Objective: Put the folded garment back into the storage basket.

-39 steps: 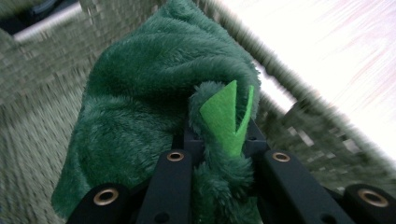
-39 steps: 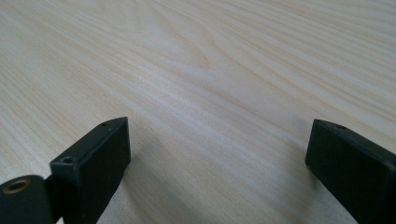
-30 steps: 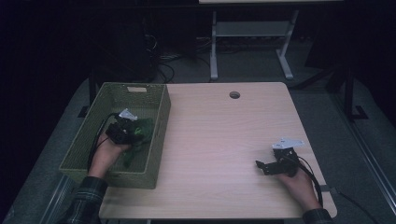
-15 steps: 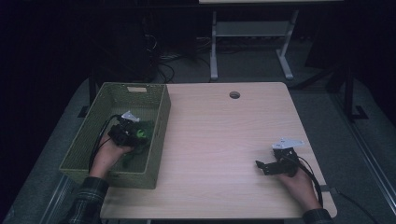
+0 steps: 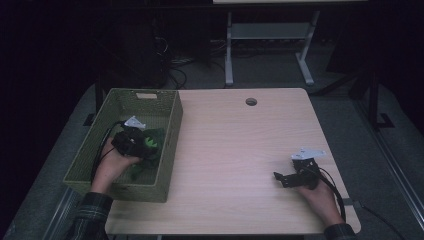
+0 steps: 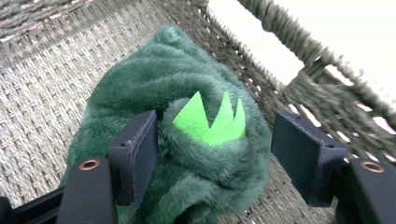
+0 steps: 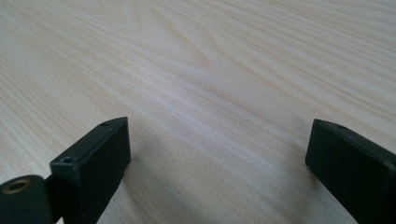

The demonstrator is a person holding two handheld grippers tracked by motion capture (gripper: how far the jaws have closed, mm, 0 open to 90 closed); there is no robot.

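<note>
Letting go, my left tool (image 6: 212, 154) had just been spreading its jaws around the green plush toy (image 6: 187, 140), which lay in the basket (image 5: 170, 145); my right tool (image 7: 217, 172), released, was well apart.

The woven basket (image 5: 167, 145) is sitting at the table's (image 5: 235, 150) left edge, and its tall walls are closing in all sides, leaving entry from above. Inside, the green plush toy (image 6: 187, 140) is lying against the wall nearest the tabletop, so room beside it there is tight, while the basket floor toward the far and outer walls is lying free. The left gripper (image 6: 215, 154) is straddling the toy, its jaws having just been opening, one pad still touching fur. The right gripper (image 5: 285, 177) is resting over bare wood, with open tabletop stretching between it and the basket.
</note>
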